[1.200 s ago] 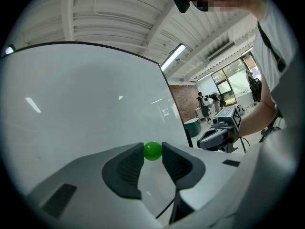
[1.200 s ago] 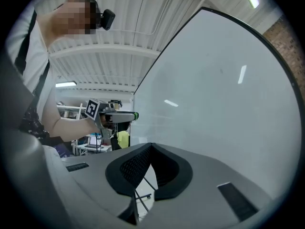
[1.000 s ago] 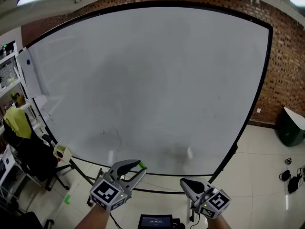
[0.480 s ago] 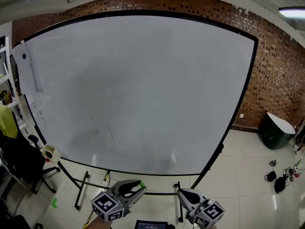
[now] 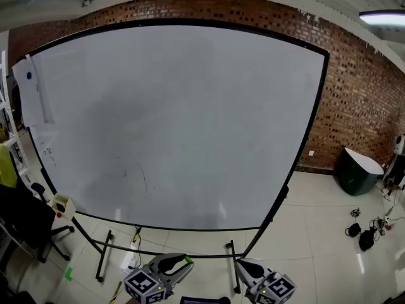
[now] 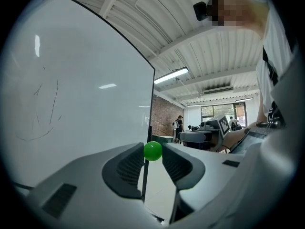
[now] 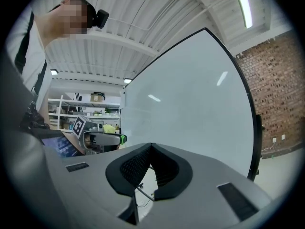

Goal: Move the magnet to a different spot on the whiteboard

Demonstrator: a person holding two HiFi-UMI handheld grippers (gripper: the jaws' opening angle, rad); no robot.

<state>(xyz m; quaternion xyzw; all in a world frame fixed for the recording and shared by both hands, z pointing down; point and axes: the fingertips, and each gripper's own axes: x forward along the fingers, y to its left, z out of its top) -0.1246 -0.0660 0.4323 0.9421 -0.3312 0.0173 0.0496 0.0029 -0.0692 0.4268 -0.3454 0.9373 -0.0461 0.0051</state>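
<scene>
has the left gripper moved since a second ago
Yes: the left gripper has pulled down and away from the whiteboard; it overlapped the board's bottom edge, and now sits well below it.

The left gripper sits low at the bottom of the head view, pointing level and forward, its jaws pinching a small green magnet between their tips. Beside it and apart from it, the right gripper also points level and forward, its jaws closed together with nothing between them.
</scene>
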